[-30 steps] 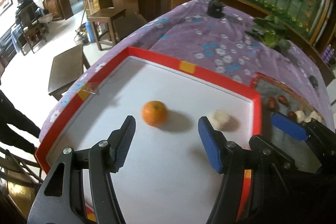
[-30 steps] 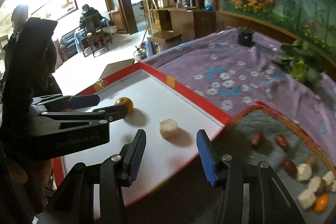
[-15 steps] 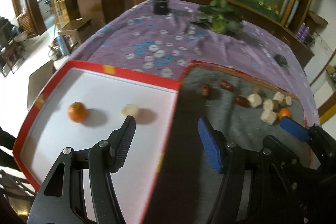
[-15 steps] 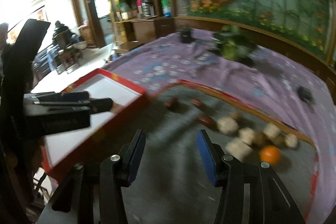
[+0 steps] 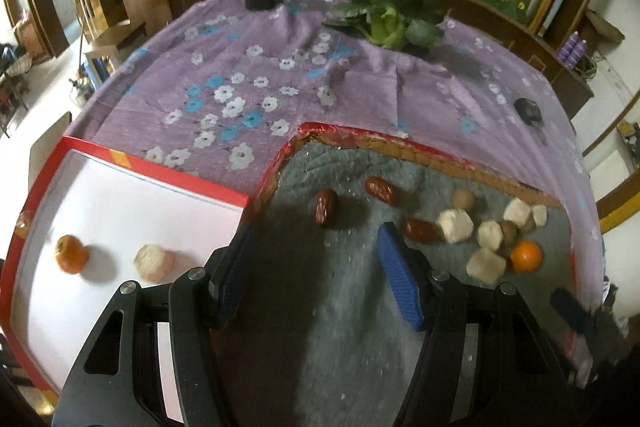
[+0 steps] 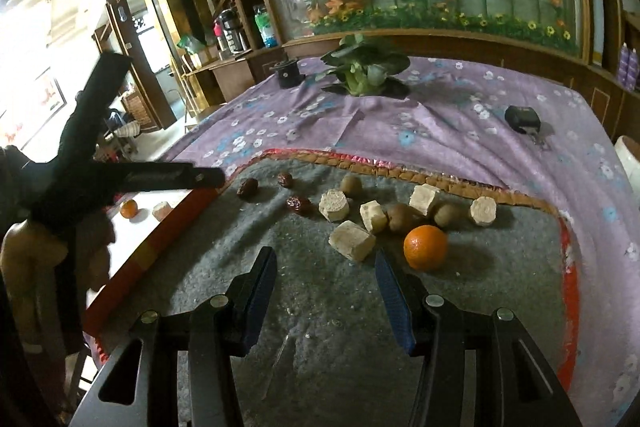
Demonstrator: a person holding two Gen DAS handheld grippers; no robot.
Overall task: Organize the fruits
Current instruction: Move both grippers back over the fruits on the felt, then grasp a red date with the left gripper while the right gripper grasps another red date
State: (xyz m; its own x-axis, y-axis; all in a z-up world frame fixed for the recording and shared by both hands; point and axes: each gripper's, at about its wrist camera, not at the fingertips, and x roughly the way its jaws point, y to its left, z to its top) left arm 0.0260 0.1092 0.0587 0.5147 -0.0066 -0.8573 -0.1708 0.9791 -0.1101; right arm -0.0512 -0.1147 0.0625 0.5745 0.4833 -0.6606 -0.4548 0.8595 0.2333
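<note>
The left gripper has swung away from the white tray, where a second ago it framed the tangerine and the pale peeled piece; it now hangs over the near corner of the grey felt mat, jaws apart with nothing between them. Those two fruits lie off to its left on the white tray, side by side but not touching. The right gripper has likewise left the tray edge and now hovers above the mat, jaws spread and empty, a pale chunk and a second orange just beyond its fingertips.

On the mat the loose fruit lies in a scattered band towards the far rim. Three red dates sit at its left end: one date has its long axis running roughly away from the left camera, another date lies slanted, down to the right, and the third date lies nearly crosswise, touching or almost touching a pale chunk to its right. To their right are several pale faceted chunks and small brown round fruits, close together, some touching. The mat and tray rest on a purple flowered cloth, with a leafy plant farther back.
</note>
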